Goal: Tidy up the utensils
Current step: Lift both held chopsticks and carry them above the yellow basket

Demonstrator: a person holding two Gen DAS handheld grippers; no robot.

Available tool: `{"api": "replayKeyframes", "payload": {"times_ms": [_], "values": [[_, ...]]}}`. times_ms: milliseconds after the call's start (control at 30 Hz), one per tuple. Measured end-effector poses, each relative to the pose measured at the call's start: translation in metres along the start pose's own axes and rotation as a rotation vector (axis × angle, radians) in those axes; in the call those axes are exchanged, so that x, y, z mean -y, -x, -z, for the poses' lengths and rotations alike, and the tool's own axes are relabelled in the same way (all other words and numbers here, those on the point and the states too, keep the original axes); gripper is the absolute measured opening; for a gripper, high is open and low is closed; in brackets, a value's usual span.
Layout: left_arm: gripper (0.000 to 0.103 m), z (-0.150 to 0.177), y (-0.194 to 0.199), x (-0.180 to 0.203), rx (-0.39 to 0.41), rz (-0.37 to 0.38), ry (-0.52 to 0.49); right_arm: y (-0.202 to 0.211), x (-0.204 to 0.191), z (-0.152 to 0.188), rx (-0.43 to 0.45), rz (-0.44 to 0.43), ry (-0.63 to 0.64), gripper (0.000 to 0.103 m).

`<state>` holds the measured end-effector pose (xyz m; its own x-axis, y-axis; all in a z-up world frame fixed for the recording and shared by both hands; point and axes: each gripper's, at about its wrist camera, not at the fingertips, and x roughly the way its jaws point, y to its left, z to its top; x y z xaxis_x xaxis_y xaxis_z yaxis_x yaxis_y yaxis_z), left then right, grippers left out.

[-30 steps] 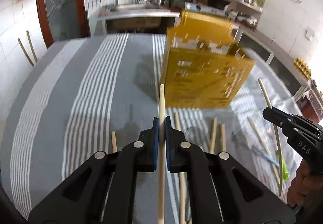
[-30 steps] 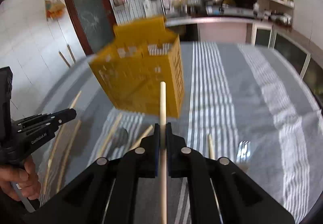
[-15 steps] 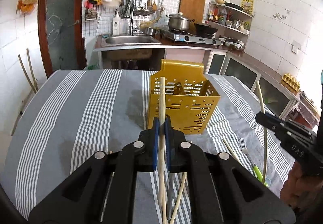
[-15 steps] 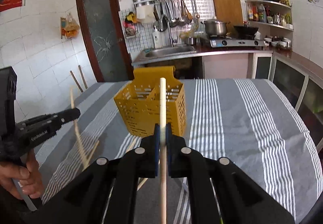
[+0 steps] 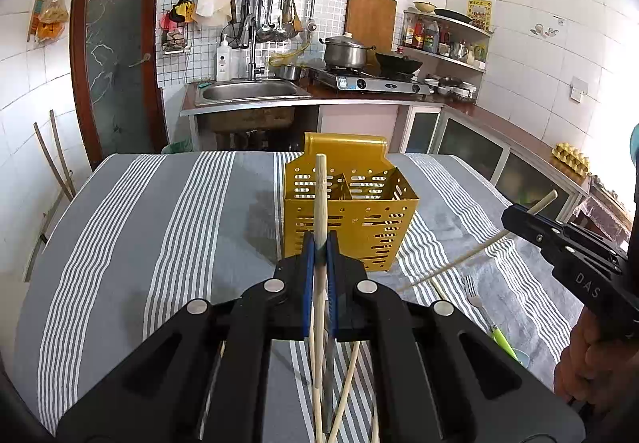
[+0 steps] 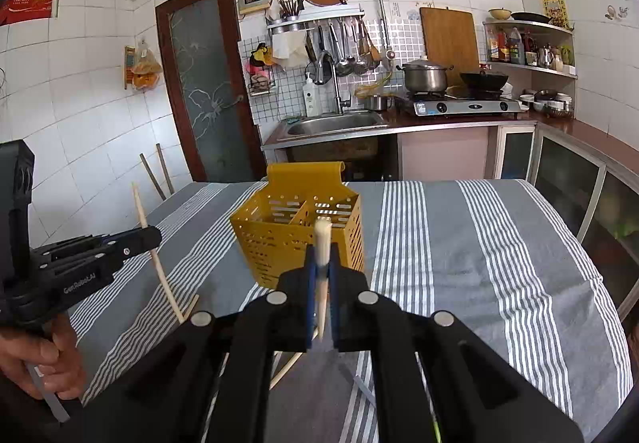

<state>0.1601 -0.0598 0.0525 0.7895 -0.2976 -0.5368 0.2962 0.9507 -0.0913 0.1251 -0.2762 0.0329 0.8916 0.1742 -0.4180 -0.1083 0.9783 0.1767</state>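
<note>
Looking along the left wrist: the left gripper (image 5: 318, 243) is clamped on a chopstick (image 5: 319, 203) whose tip shows in front of the yellow holder (image 5: 351, 211).
Holder's place: it stands upright on the striped tablecloth (image 5: 159, 235), just beyond the fingers, with two compartments open at the top.
Doing it well: judging by the angle, the stick should be tipped nearly upright above one compartment before letting go, so it drops inside and does not catch the rim.
Around: loose chopsticks (image 5: 347, 383) lie under the gripper; a fork (image 5: 475, 295) and a green-handled utensil (image 5: 503, 341) lie to the right.
In the way: the right gripper (image 5: 519, 217) crosses at right with its own slanted stick (image 5: 479, 249).

Looking along the right wrist: the right gripper (image 6: 319, 267) is squeezed on a second chopstick (image 6: 322, 243), pointed at the holder (image 6: 295, 239).
Beside it: the left gripper (image 6: 151, 237) holds its stick (image 6: 153, 255) at left, apart from the holder.
Risk: I judge both sticks could collide if they arrive together; one at a time is safer.
</note>
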Motion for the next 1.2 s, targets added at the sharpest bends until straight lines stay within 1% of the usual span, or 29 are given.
{"api": "replayKeyframes", "payload": {"times_ms": [167, 433, 533, 633, 700, 900, 1033, 1200], "values": [[0.005, -0.006, 0.005, 0.0, 0.02, -0.003, -0.013, 0.002, 0.002, -0.008, 0.014, -0.002, 0.006, 0.006], [0.005, -0.031, 0.015, 0.0, 0.08, -0.003, -0.028, 0.012, -0.004, -0.033, 0.057, 0.003, 0.04, 0.006], [0.005, -0.045, 0.02, 0.004, 0.123, -0.002, -0.056, 0.017, -0.009, -0.046, 0.078, 0.002, 0.064, 0.006], [0.005, -0.063, 0.026, 0.01, 0.187, -0.008, -0.091, 0.021, -0.013, -0.059, 0.099, 0.002, 0.082, 0.006], [0.005, -0.074, 0.025, 0.013, 0.212, -0.008, -0.101, 0.022, -0.017, -0.069, 0.111, 0.002, 0.093, 0.006], [0.005, -0.106, 0.015, 0.015, 0.262, -0.001, -0.093, 0.015, -0.023, -0.089, 0.123, 0.004, 0.118, 0.006], [0.005, -0.123, 0.001, 0.013, 0.283, -0.009, -0.083, 0.006, -0.023, -0.099, 0.113, 0.002, 0.122, 0.006], [0.005, -0.138, -0.023, 0.006, 0.271, -0.011, -0.063, 0.002, -0.025, -0.107, 0.116, -0.002, 0.13, 0.006]]}}
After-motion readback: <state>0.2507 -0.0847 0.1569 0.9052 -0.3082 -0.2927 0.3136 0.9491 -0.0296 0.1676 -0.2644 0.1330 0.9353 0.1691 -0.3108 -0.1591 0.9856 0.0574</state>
